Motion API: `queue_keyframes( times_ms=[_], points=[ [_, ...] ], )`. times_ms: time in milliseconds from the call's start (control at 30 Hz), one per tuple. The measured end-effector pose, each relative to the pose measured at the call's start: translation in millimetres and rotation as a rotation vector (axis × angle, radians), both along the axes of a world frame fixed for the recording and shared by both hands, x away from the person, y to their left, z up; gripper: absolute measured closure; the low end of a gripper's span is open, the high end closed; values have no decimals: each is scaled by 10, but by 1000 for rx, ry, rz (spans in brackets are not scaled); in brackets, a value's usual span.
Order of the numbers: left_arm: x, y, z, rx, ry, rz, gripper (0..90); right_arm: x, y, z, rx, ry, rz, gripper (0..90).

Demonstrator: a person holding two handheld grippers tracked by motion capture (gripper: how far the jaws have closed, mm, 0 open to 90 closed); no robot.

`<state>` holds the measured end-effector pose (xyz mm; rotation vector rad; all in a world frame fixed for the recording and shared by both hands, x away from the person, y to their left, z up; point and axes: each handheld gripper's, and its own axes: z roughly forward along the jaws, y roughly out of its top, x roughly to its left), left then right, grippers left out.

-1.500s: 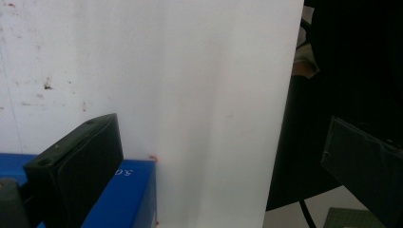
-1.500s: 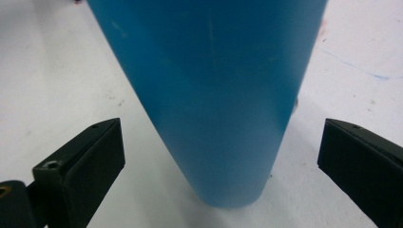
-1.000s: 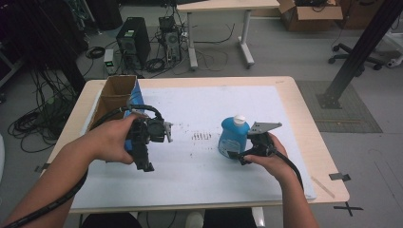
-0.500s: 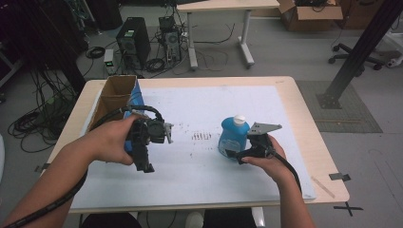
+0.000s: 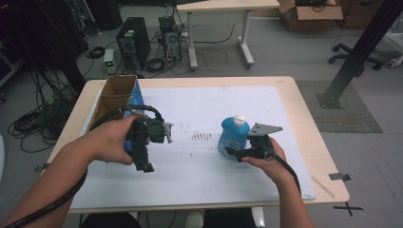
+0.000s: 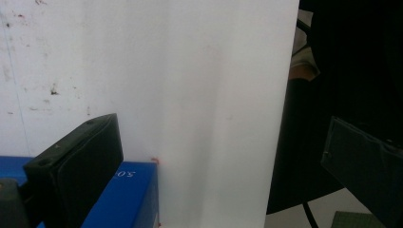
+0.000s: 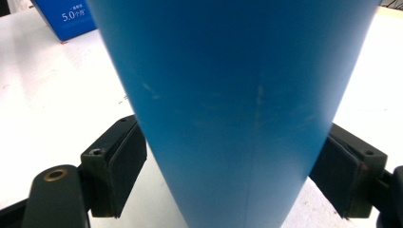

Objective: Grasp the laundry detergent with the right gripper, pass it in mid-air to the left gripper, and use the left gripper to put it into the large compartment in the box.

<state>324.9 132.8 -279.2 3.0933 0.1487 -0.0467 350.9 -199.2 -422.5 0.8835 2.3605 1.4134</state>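
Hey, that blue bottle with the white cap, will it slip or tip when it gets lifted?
The blue bottle looks like smooth, glossy plastic, so it may slip. The right gripper, whose fingers have just been closing, straddles its wide lower body, so tipping seems unlikely. It probably flexes slightly if squeezed.

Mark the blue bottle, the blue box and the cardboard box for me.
blue bottle [image 5: 232,137]: high view, on its blue body below the white cap.
blue box [image 7: 66,18]: right gripper view, on its printed front face.
cardboard box [image 5: 107,103]: high view, on its inner wall.
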Motion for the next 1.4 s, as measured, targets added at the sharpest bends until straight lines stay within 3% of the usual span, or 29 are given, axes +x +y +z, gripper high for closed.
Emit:
queue_keyframes(
  times_ms=[567, 1000, 1200, 1400],
  points=[
    [4, 18, -14, -1, 5, 12, 2, -19, 13, -22, -8, -19, -12, 258],
    [10, 21, 7, -1, -2, 13, 2, -25, 42, -54, -18, -40, -13, 398],
    [12, -8, 33, -2, -9, 11, 2, -36, 48, -52, -34, -61, -5, 415],
    [10, -45, 74, -5, -15, 7, 2, -59, 29, -80, -8, -77, -15, 435]
  ],
)
